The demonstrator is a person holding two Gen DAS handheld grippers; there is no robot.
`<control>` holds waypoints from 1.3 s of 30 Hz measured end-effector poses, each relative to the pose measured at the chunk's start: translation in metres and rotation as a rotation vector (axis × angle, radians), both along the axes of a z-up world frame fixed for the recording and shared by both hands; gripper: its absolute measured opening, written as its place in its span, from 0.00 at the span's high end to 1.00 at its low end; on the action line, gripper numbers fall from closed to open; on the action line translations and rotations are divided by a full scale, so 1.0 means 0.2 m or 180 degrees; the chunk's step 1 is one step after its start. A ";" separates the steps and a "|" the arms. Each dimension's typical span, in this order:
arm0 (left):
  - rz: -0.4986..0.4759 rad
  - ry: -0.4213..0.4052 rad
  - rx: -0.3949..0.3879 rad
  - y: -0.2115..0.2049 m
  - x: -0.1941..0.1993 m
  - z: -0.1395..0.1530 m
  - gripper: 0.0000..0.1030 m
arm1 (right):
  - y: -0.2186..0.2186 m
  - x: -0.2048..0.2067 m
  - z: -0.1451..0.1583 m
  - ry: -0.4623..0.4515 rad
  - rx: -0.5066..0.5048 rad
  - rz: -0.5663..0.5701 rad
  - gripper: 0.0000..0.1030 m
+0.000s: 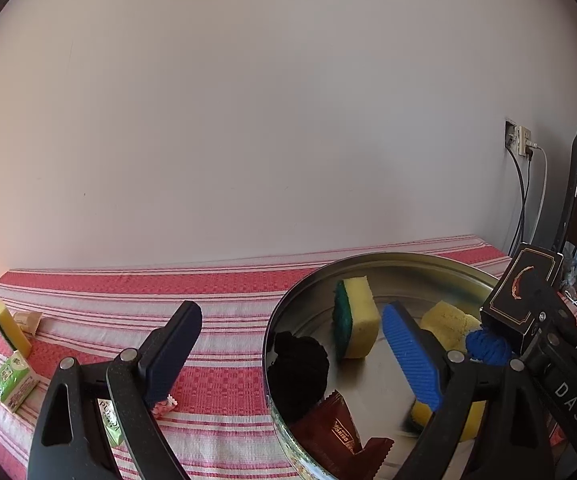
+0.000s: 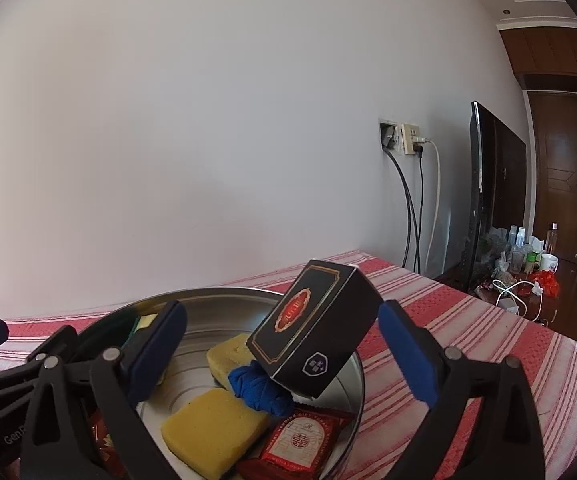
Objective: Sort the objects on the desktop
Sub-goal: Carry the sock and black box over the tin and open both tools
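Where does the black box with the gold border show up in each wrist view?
Left wrist: the black box is at the right edge, tilted over the round tin's rim.
Right wrist: it sits centre frame, tilted, between the open jaws.
Shared landmark: the blue knotted cloth just below it.

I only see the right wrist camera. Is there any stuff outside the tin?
Observer: Yes. The left wrist view shows a sponge lying on the cloth, left of the tin.
Child: Anything else there?
Observer: A green packet lies right beside that sponge, nearer the camera.
Child: Is the left gripper holding something?
Observer: No. The left gripper is open and empty, with one finger over the cloth and the other over the tin.
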State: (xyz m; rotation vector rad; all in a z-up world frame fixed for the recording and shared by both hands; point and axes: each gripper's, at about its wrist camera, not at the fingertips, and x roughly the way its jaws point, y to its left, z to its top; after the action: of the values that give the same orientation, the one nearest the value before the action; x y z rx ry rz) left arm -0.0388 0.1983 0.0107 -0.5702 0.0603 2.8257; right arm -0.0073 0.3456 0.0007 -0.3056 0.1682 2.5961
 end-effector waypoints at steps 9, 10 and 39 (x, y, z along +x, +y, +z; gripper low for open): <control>-0.0028 0.0031 -0.0032 0.00 0.01 -0.01 0.09 | 0.12 0.10 0.04 0.0253 -0.0180 -0.0340 0.05; -0.0021 0.0028 -0.0018 -0.01 0.01 -0.01 0.09 | 0.16 0.12 0.04 0.0305 -0.0258 -0.0407 0.13; 0.0279 0.0183 -0.0027 -0.06 0.00 0.00 0.09 | -0.01 0.12 0.06 0.0530 0.0056 0.0147 0.39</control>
State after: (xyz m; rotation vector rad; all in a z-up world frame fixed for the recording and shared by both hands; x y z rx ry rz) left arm -0.0379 0.1860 0.0100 -0.5050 0.0595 2.9284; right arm 0.0162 0.3427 0.0126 -0.0876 0.1987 2.6667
